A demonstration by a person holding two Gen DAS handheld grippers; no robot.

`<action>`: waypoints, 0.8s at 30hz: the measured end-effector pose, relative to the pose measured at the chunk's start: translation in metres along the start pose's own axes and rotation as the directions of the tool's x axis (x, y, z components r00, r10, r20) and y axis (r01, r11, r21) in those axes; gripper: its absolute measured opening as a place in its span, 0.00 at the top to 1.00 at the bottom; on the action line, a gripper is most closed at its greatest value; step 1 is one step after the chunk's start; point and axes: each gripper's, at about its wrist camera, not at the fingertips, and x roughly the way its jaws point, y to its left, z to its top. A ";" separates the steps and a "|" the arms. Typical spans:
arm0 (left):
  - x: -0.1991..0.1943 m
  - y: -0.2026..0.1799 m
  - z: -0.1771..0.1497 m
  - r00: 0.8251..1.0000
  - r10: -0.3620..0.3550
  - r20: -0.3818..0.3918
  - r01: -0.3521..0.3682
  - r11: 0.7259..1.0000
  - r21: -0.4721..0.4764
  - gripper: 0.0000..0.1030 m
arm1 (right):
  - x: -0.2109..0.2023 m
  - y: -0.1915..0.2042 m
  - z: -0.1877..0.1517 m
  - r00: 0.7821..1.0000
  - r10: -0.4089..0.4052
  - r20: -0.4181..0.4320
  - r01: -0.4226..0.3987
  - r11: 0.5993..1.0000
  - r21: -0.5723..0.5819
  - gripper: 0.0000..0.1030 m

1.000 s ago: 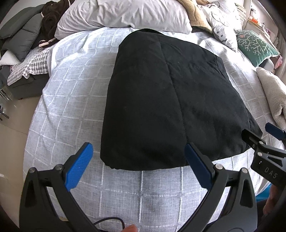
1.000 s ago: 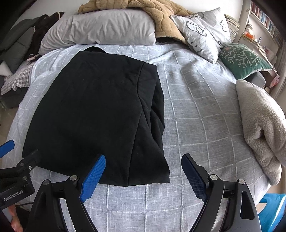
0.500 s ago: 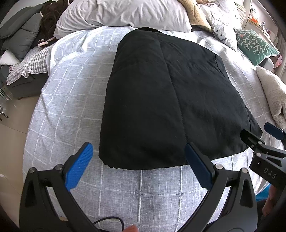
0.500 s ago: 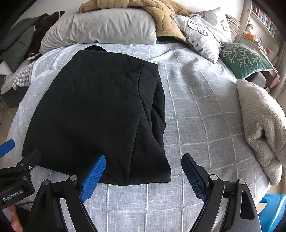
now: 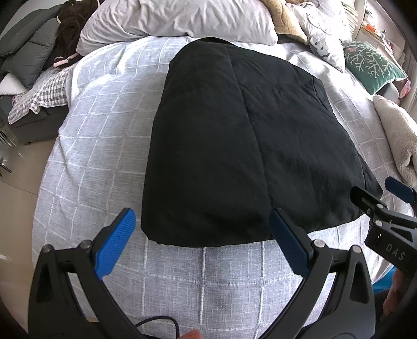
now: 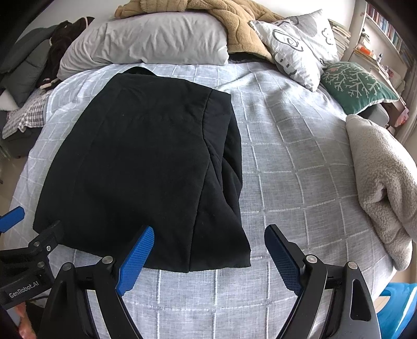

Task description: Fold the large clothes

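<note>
A large black padded garment [image 5: 245, 146] lies folded lengthwise into a long slab on the grey checked bedspread [image 5: 104, 146]; its near hem faces me. In the right wrist view the same black garment [image 6: 146, 161] shows a folded-in layer along its right side. My left gripper [image 5: 203, 229] hovers open just short of the hem's left half, nothing between its blue pads. My right gripper [image 6: 208, 247] is open too, above the hem's right corner, touching nothing. Each gripper shows at the edge of the other's view.
White pillows [image 6: 146, 44], a tan fleece [image 6: 229, 15], a patterned cushion [image 6: 299, 44] and a green cushion [image 6: 357, 80] line the head of the bed. A beige fleece blanket [image 6: 383, 182] lies at the right edge. Dark clothes [image 5: 39, 52] pile at the left.
</note>
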 end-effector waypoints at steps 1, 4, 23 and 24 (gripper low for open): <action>0.000 0.000 0.000 1.000 -0.001 -0.001 0.001 1.000 0.000 0.01 | 0.000 0.000 0.000 1.000 0.000 0.000 0.000 1.000 0.001 0.14; 0.001 0.000 0.000 1.000 -0.003 -0.003 0.003 1.000 0.000 0.01 | 0.000 0.000 0.000 1.000 0.002 -0.002 -0.002 1.000 0.000 0.14; 0.003 0.001 -0.001 1.000 -0.012 -0.014 0.012 1.000 -0.001 0.01 | 0.000 0.001 -0.002 1.000 0.006 -0.003 -0.006 1.000 -0.002 0.14; 0.003 0.000 -0.002 1.000 -0.013 -0.016 0.013 1.000 -0.001 0.01 | 0.000 0.001 -0.002 1.000 0.007 -0.003 -0.007 1.000 -0.001 0.14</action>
